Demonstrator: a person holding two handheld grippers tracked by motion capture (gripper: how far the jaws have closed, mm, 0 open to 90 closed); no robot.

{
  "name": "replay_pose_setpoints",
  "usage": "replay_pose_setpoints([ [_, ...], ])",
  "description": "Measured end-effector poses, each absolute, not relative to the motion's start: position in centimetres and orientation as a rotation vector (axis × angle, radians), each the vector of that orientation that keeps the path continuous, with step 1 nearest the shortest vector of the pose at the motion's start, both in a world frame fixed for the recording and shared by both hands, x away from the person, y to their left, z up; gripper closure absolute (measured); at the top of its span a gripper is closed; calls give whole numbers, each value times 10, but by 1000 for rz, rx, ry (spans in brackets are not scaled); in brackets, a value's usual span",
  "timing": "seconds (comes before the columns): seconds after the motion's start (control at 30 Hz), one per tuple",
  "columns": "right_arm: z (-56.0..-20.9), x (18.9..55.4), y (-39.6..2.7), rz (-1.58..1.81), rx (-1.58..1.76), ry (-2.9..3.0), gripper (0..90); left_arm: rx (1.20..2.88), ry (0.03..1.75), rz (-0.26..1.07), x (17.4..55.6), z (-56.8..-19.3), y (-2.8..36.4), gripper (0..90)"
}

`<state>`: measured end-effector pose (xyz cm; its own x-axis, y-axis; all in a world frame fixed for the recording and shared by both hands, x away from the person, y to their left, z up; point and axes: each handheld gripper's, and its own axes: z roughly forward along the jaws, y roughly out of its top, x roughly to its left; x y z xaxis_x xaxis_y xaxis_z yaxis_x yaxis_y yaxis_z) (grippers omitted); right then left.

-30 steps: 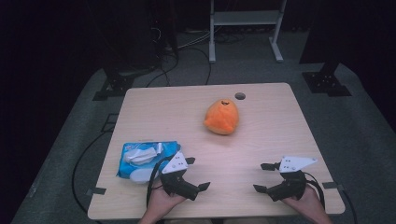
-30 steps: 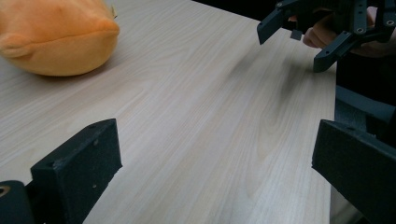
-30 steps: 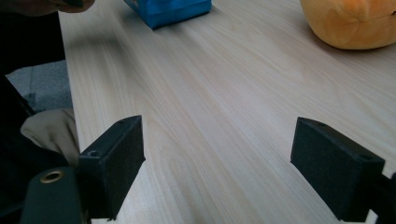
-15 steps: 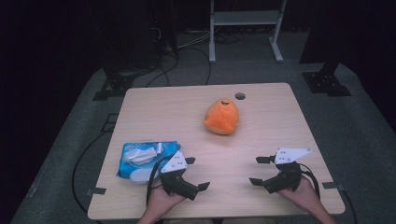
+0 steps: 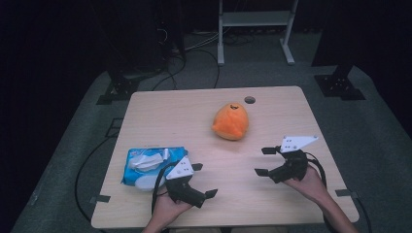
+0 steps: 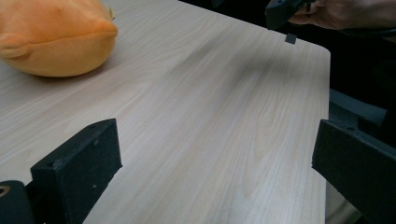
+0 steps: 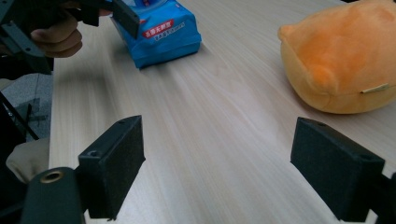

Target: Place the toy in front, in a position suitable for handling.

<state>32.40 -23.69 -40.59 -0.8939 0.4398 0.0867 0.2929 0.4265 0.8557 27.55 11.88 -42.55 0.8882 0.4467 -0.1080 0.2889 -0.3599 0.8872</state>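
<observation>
An orange plush toy (image 5: 231, 121) lies on the wooden table (image 5: 175, 116), a little right of centre. A blue pack of wipes (image 5: 150, 165) lies at the front left. My left gripper (image 5: 204, 180) rests just right of the pack, open and holding nothing. My right gripper (image 5: 263, 161) stands open in front of and to the right of the plush, also holding nothing. In the left gripper view, bare wood lies between the wide-apart jaws and the plush (image 6: 51, 37) sits at the upper left. In the right gripper view, the plush (image 7: 341, 60) is ahead at the right and the pack (image 7: 163, 32) ahead at the left.
A small round hole (image 5: 249, 100) sits near the table's far edge. Beyond the table stand a white metal rack (image 5: 255, 29) and dark stand bases on the floor (image 5: 340, 85), with cables (image 5: 194, 48) trailing on grey carpet.
My right gripper has moved forward and slightly left, closer to the plush. The left gripper, the plush and the pack have stayed put.
</observation>
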Motion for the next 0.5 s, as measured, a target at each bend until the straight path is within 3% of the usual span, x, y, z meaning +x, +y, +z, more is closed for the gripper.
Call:
replay_pose_setpoints([
  [0.5, -401, 358, -228, 1470, 659, 2533, 162, 1965, 544, 179, 274, -425, 121, 2],
])
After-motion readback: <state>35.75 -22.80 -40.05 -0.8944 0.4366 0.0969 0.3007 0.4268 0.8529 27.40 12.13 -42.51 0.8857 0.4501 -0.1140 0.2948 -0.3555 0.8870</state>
